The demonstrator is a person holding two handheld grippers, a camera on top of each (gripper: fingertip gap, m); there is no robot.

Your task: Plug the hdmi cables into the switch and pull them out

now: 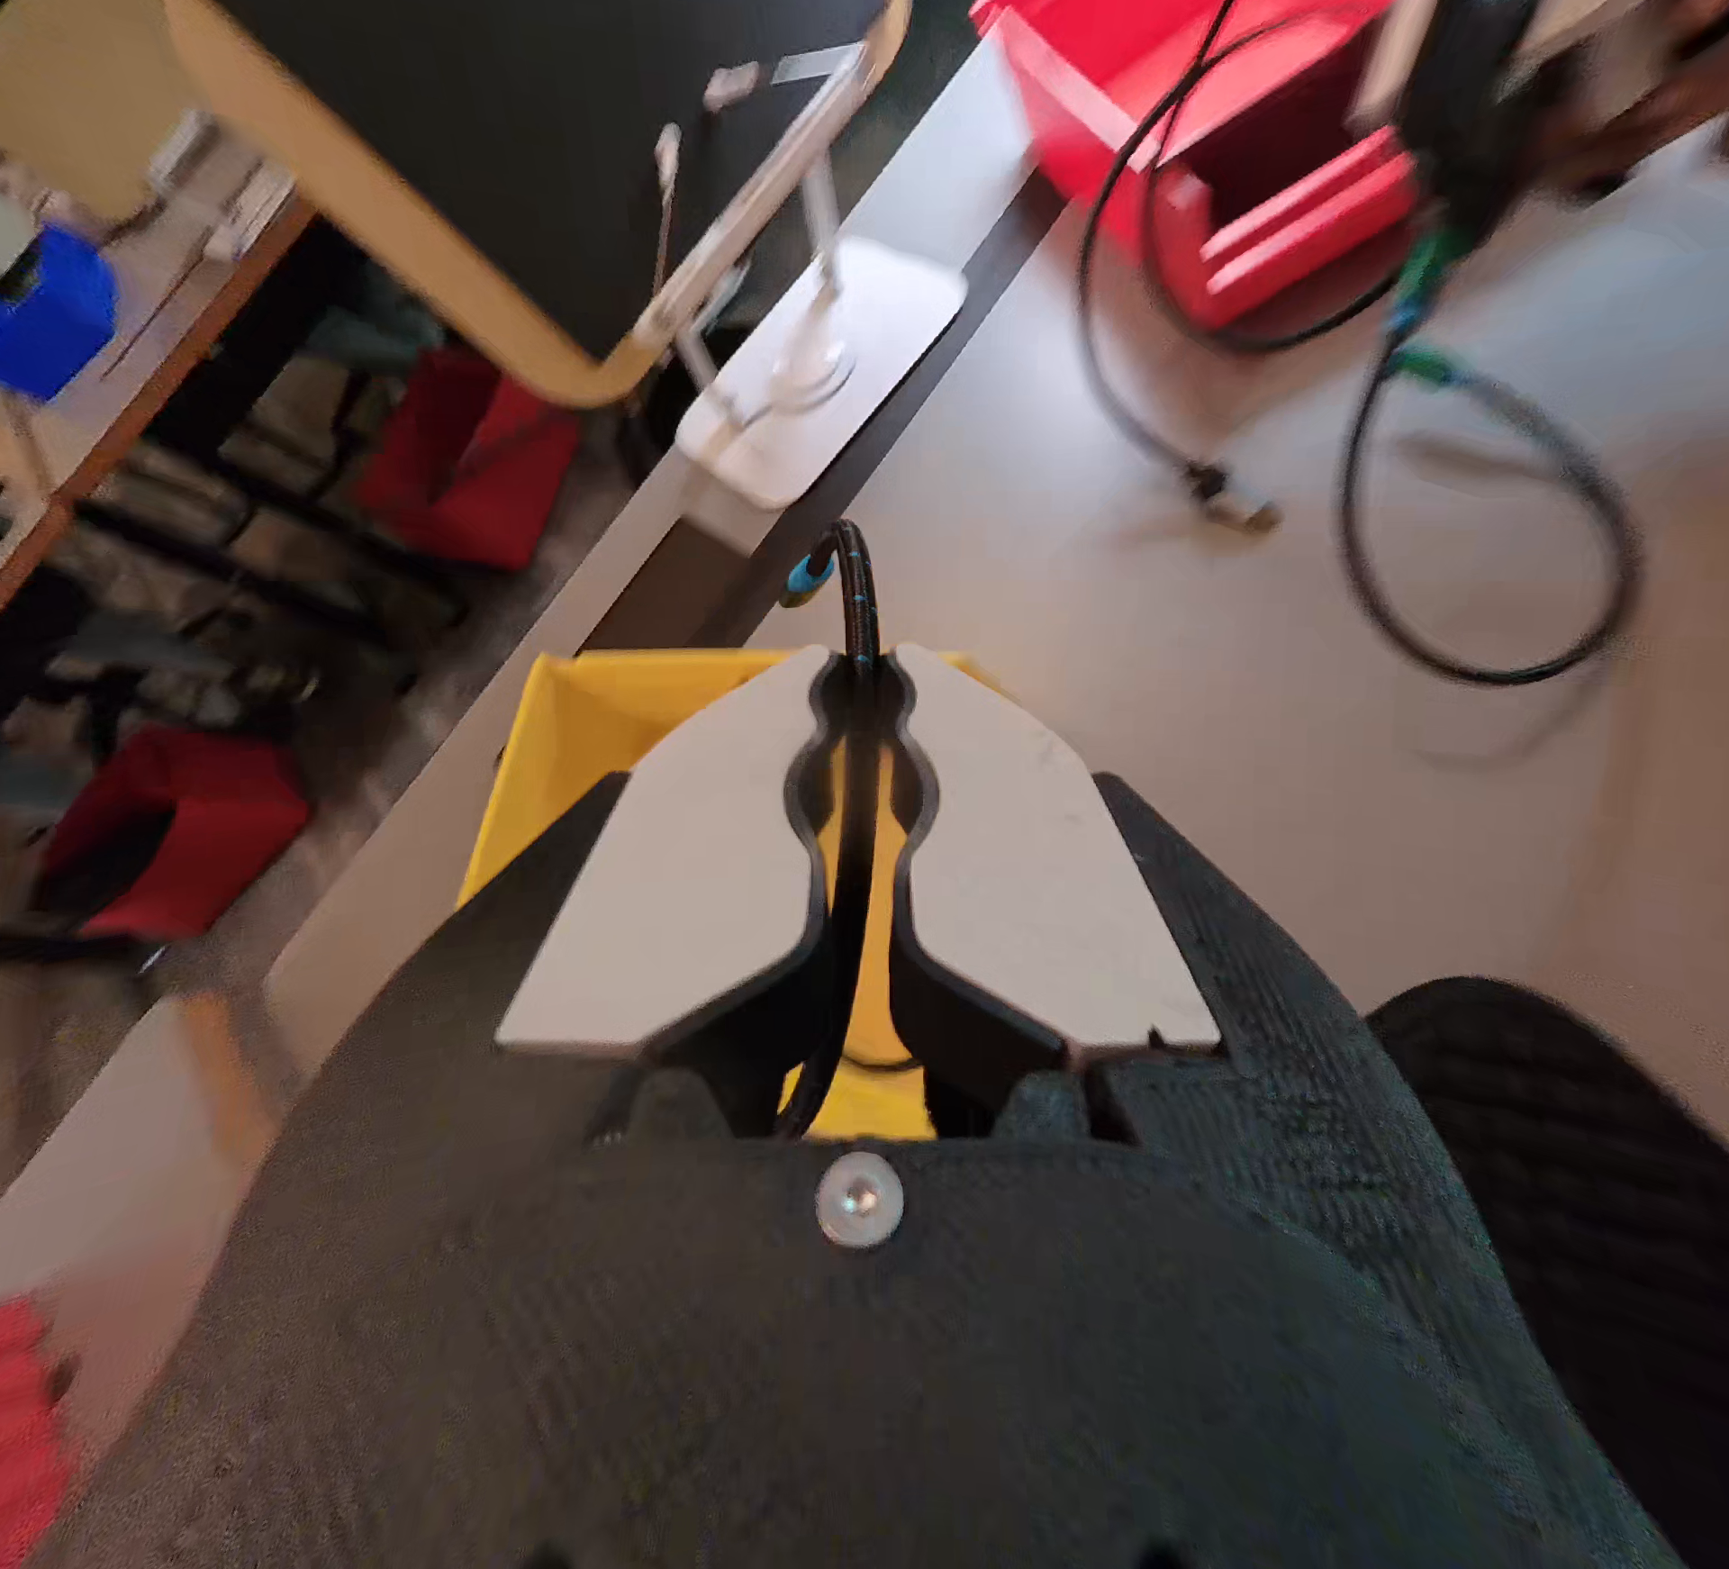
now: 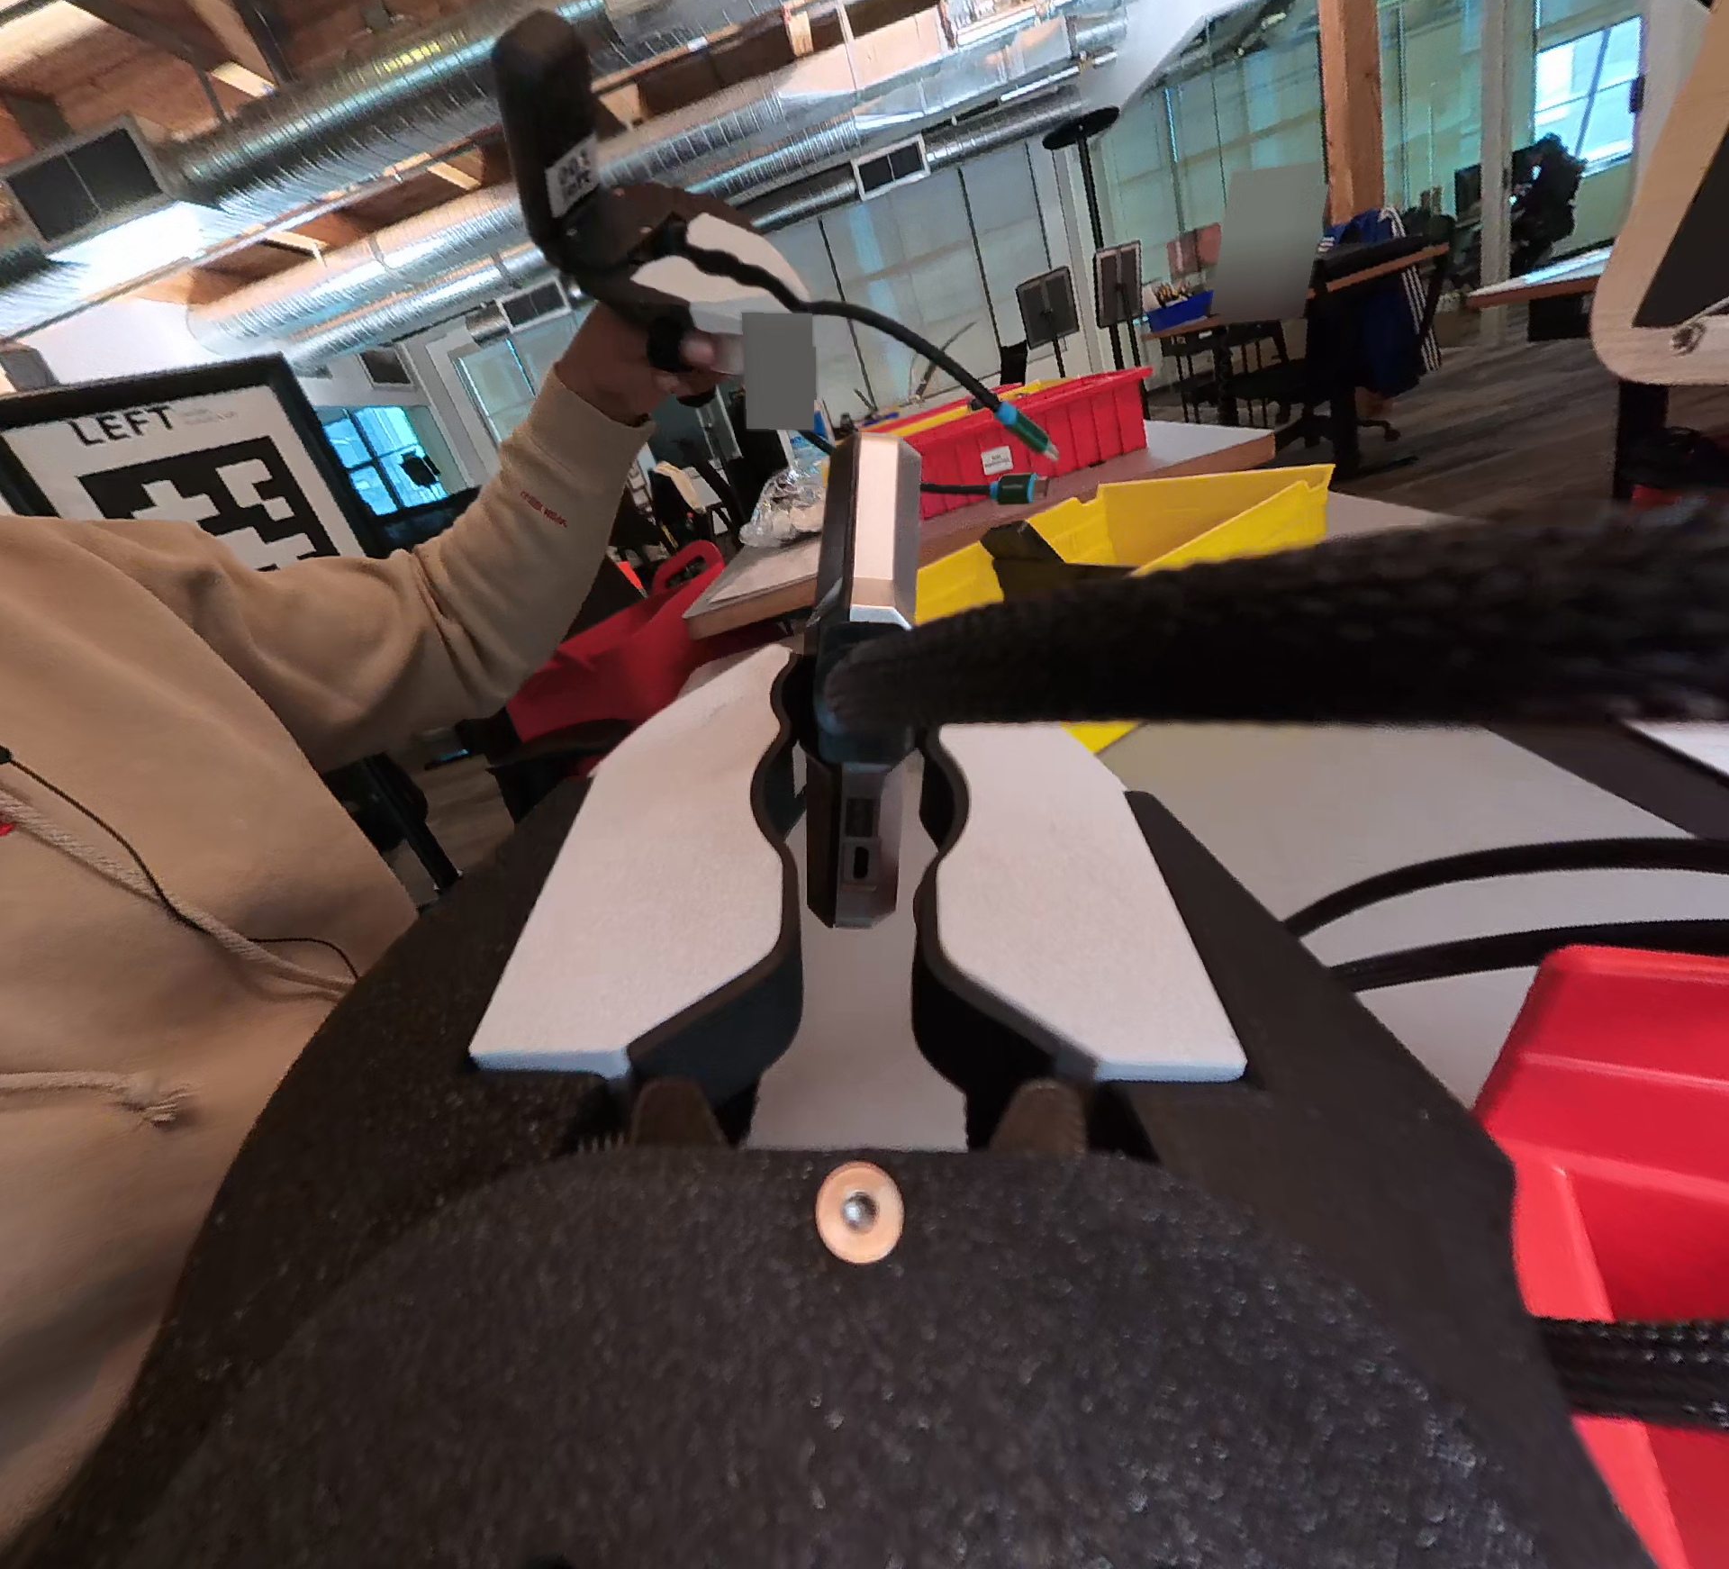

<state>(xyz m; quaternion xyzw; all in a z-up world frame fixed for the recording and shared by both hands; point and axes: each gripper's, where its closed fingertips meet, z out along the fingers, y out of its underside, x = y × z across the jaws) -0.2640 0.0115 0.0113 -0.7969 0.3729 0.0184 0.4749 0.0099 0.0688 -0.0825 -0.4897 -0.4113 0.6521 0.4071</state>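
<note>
My left gripper (image 1: pixel 861 658) is shut on a black braided HDMI cable (image 1: pixel 856 616). The cable's blue-green plug (image 1: pixel 805 579) curls back just past the fingertips, free in the air. In the right wrist view the left gripper (image 2: pixel 711 279) is held high, with this plug (image 2: pixel 1024 429) hanging toward the switch. My right gripper (image 2: pixel 856 710) is shut on the silver-grey switch (image 2: pixel 865 513) and holds it upright. A thick braided cable (image 2: pixel 1263 635) runs into the switch from the right. A second blue-green plug (image 2: pixel 1015 487) shows beside the switch; I cannot tell whether it is joined. The right gripper is blurred in the left wrist view (image 1: pixel 1460 74).
A yellow bin (image 1: pixel 599 710) sits under my left gripper; it also shows in the right wrist view (image 2: pixel 1216 513). A red bin (image 1: pixel 1216 27) stands on the grey table (image 1: pixel 1123 729), with looped cables (image 1: pixel 1497 541) beside it. A monitor (image 1: pixel 468 27) on a white stand base (image 1: pixel 823 373) is at the table's edge. A person's tan sleeve (image 2: pixel 281 635) is at the left. My hands' fingertips stand some 30 cm from each other.
</note>
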